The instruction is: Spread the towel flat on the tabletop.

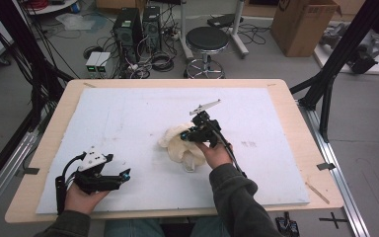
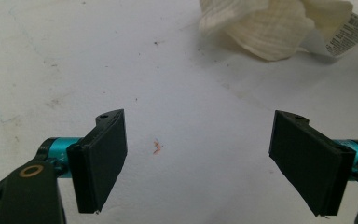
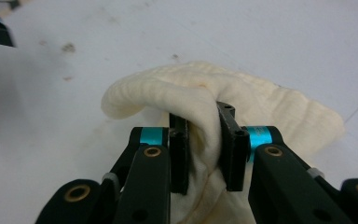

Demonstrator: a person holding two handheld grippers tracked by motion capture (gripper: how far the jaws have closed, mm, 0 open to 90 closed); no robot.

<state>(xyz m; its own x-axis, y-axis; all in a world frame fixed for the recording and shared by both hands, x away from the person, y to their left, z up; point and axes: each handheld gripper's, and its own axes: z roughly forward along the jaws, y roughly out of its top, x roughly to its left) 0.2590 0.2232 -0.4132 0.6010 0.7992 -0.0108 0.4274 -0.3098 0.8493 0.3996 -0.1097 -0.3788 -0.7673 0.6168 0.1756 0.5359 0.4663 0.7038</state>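
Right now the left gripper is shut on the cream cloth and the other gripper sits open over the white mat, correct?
Not quite: the sides are swapped. The right gripper is shut on the cream cloth, as the right gripper view shows. The left gripper sits open over the white mat.

cream ribbed cloth (image 3: pixel 261 107), white mat (image 1: pixel 128 123), black-and-teal right gripper (image 3: pixel 204 149)

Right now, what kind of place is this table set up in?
Probably a lab or workshop: black desktop computer towers with tangled cables on the floor, a round black stool, and a brown cardboard box behind the table.
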